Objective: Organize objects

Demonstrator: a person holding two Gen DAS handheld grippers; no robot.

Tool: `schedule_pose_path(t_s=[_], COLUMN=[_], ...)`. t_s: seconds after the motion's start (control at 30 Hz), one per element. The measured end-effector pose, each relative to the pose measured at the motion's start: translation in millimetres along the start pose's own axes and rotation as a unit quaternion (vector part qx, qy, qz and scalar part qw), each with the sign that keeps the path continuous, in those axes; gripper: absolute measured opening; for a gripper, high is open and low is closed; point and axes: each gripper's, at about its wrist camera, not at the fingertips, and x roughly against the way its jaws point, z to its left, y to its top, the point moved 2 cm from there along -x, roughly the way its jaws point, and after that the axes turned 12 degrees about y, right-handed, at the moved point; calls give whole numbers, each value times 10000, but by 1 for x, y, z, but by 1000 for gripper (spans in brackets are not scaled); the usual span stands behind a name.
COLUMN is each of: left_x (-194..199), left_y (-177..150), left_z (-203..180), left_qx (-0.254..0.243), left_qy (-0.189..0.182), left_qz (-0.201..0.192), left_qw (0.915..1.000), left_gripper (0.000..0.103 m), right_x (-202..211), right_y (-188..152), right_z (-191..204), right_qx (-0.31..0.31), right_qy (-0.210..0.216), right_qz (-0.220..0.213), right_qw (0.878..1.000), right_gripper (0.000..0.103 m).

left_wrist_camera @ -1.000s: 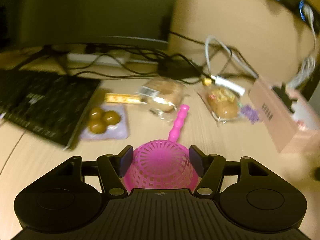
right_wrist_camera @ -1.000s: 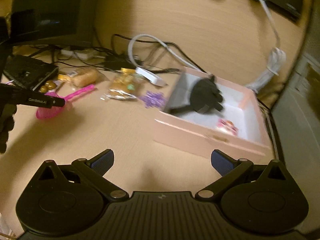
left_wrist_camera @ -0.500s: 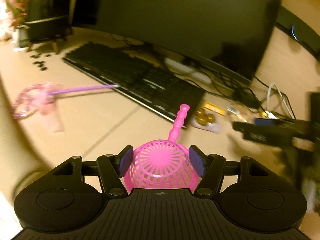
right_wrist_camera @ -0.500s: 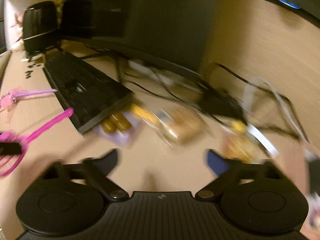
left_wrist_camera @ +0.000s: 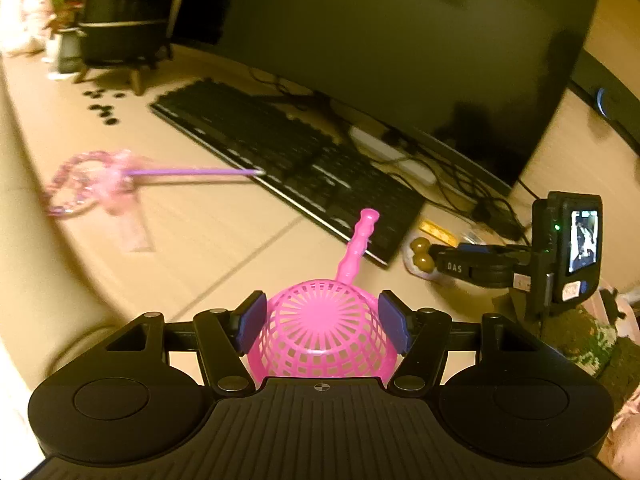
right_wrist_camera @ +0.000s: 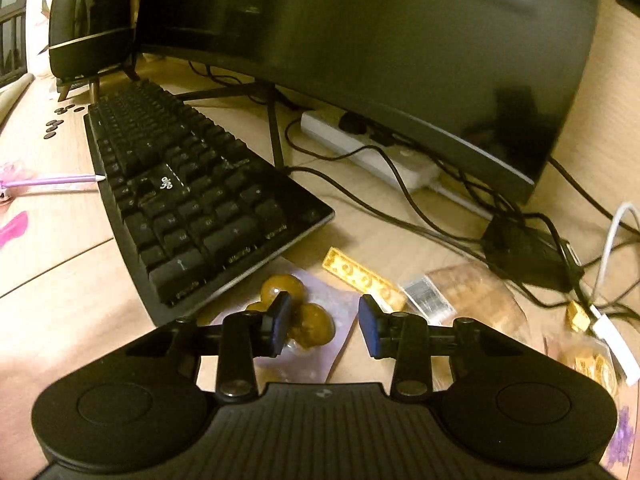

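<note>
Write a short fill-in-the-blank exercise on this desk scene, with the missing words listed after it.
1. The left gripper is shut on a pink ____.
2. The tip of the purple wand points at the black ____.
3. The packet of brown balls under the right gripper lies beside the yellow ____.
4. The right gripper's jaws, which have just been closing, hold ____.

Missing words: strainer; keyboard; brick; nothing

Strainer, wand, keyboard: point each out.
Strainer (left_wrist_camera: 320, 324), left wrist view, on its mesh bowl.
Wand (left_wrist_camera: 188, 172), left wrist view, on its purple stick.
Keyboard (right_wrist_camera: 188, 204), right wrist view, on its keys.
</note>
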Motion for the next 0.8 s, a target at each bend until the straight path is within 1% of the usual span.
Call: schedule_pose_path(t_s=[0.17,0.27,0.43,0.53,0.57,0.67,0.73,0.8], left_x=[-10,-15,-18,-17,-17,-16,-14,-13], left_y=[1,-1,-5,-6,-6,-4,-2,-1], left_z=[-30,-53,-84,-91,-91,-85,-79,-74], left_qx=[-263,-490,-747,-803,-796,-685,-568,-480], left_qy=[-319,-556,-906,-1027,-1041,-1011,-946,-901], left_qz=[68,152,265,273,268,228,194,173], left_qw=[9991,9971,9927,9911,9910,9923,9937,9946], left_gripper=[67,67,67,67,67,67,67,67], right_x=[24,42,74,91,96,108,107,100], right_y=[-21,-40,-68,-76,-74,-55,-35,-16], right_z=[-10,-20,-46,-59,-63,-68,-67,-63], right_qx=[50,63,-232,-393,-429,-399,-247,29], right_qy=[-145,-335,-697,-739,-697,-588,-472,-387], right_qz=[45,1,68,225,181,-158,-354,-460], right_qw=[9999,9994,9973,9962,9965,9973,9980,9982], right_gripper=[36,36,37,43,46,63,65,69])
